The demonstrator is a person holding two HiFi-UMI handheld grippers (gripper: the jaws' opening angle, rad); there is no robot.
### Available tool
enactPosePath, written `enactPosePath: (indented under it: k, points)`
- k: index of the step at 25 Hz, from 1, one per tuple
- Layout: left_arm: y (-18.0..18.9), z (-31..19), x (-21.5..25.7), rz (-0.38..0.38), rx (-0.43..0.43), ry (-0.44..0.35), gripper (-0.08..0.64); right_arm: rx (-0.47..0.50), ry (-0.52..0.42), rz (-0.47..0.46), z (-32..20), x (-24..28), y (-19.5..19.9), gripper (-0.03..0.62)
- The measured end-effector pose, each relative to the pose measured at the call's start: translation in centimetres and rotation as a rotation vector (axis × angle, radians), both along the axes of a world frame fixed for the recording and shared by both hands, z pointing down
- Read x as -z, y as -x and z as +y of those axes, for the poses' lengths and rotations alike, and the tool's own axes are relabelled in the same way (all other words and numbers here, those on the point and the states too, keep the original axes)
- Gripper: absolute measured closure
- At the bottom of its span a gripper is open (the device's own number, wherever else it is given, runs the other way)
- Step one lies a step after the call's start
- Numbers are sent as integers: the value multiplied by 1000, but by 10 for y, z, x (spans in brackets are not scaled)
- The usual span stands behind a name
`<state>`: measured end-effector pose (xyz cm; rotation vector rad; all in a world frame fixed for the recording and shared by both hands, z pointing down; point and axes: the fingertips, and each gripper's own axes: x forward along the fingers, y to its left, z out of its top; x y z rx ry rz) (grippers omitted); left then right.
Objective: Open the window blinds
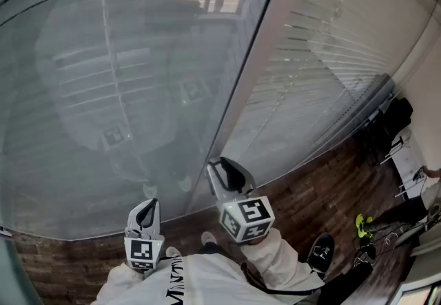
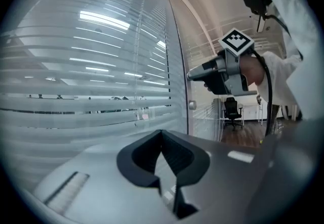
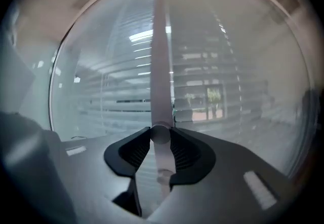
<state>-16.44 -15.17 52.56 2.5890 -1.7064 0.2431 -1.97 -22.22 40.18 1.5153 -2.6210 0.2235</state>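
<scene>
Soft daylight came through the blinds [image 1: 331, 42]. The glass [image 1: 103, 90] mirrored streaks of ceiling lights [image 2: 104, 19] and a faint reflection of the person. Both gripper views bulged at the edges and fell to dark corners. The right gripper view was hazy, with a soft foreground. The floor [image 1: 310, 200] was dim.

Office: glass partition [image 1: 103, 124], blinds [image 2: 101, 66], swivel chair [image 2: 232, 108].

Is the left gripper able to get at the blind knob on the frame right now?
Probably not: the right gripper is clamped around that knob, leaving the left gripper no room.
</scene>
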Motion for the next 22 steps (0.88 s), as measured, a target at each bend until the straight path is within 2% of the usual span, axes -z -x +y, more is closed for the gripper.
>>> enactPosePath:
  k: [4, 7, 9, 14, 16, 17, 19, 22]
  points:
    - [-3, 1, -2, -2, -11, -3, 560, -24, 166, -430, -1, -1, -4, 465]
    - [-3, 2, -1, -2, -16, -5, 560, -38, 253, -681, -2, -1, -5, 466]
    - [-3, 1, -1, -4, -17, -5, 560, -37, 291, -782, -3, -2, -6, 466]
    - [-3, -1, -2, -5, -14, -2, 560, -11, 352, -938, -7, -3, -7, 465]
    - [-2, 0, -2, -4, -11, -2, 560, -3, 361, -963, -6, -3, -7, 468]
    - [-2, 0, -2, -3, -9, -2, 560, -3, 349, -941, -5, -2, -8, 468]
    - [-1, 0, -3, -2, -3, -1, 560, 1, 308, -847, -3, -1, -10, 471]
    - [0, 0, -5, 1, 3, 6, 560, 12, 207, -621, 1, 1, -15, 460]
